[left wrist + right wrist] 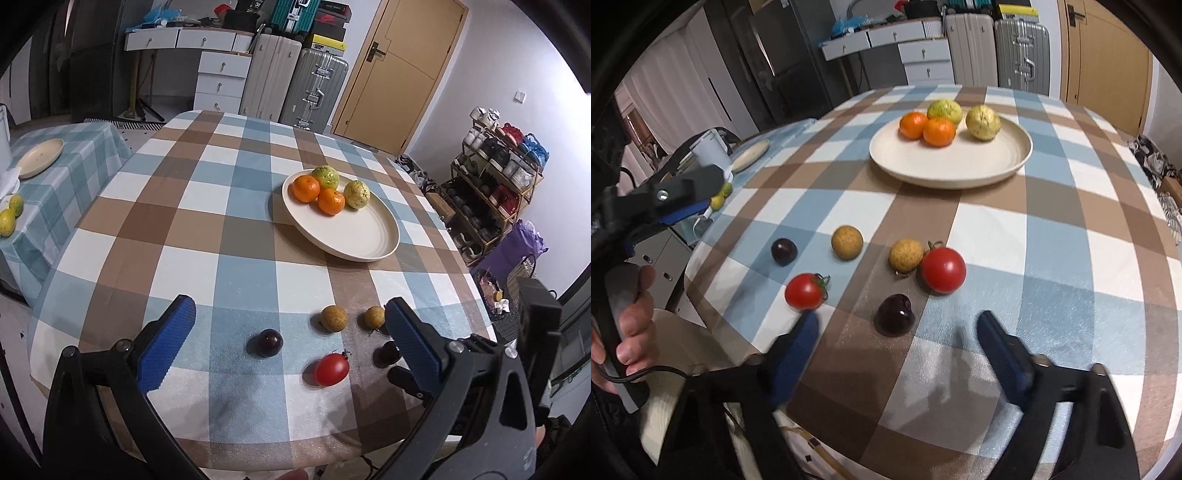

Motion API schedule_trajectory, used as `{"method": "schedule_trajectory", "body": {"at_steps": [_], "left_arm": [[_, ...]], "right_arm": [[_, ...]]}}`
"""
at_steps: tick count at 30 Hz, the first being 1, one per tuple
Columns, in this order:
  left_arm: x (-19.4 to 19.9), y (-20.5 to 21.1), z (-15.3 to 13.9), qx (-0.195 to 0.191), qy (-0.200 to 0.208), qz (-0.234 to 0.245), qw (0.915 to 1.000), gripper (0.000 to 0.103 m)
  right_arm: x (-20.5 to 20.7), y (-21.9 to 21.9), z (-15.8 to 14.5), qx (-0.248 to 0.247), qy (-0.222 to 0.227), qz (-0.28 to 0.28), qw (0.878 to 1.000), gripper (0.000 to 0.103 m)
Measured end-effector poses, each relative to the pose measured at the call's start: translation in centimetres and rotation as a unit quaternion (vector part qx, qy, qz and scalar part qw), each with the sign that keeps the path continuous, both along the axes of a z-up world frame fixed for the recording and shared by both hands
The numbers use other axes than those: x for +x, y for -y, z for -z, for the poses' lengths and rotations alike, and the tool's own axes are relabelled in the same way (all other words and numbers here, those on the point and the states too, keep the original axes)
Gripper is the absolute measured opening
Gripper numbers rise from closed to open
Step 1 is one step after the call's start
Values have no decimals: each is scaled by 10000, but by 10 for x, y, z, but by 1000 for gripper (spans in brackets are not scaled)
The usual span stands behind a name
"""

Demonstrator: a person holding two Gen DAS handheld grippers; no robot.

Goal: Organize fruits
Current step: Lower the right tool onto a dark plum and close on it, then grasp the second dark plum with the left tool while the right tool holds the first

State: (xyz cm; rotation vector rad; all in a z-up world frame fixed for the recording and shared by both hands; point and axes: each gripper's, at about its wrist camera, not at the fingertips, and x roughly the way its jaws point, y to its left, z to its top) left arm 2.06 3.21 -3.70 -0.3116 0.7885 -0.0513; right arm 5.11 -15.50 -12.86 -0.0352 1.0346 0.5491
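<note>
A cream plate [369, 247] [951, 177] holds two oranges [913, 124] and two yellow-green fruits [983, 122]. Nearer on the checked tablecloth lie two brown longans [847, 242], two red tomatoes [943, 270] and two dark plums [783, 251]. My right gripper [897, 316] is open low over the table, with the nearer plum [895, 314] between its blue fingertips and untouched. My left gripper [289, 301] is open above the small fruits, with nothing held. Its right finger partly hides one plum [386, 352].
A side table on the left carries a second plate [40, 157] and yellow-green fruits [7, 221]. Suitcases [314, 88], drawers and a door stand behind the table. A shoe rack [495, 177] is on the right. The table's near edge is close below the fruits.
</note>
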Motion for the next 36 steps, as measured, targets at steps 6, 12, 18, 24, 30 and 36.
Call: {"method": "schedule_trajectory", "body": {"at_steps": [6, 12, 18, 24, 30, 36], "left_arm": [[-1, -1, -1, -102, -2, 18, 9999, 102], [0, 3, 1, -137, -36, 93, 9999, 102], [0, 3, 0, -142, -42, 86, 9999, 102], [0, 2, 1, -147, -64, 77, 9998, 102], [0, 1, 3, -142, -108, 70, 9998, 102], [4, -3, 10, -84, -226, -28, 9997, 102]], "right_arm": [[4, -3, 8, -35, -136, -13, 9999, 68], [5, -10, 13, -114, -202, -116, 9997, 55], [4, -16, 13, -219, -122, -188, 9995, 41], [3, -18, 13, -323, -42, -180, 9993, 24], [-3, -22, 5, -372, 183, -286, 9987, 24], [-6, -17, -10, -184, 396, -231, 9988, 24]]}}
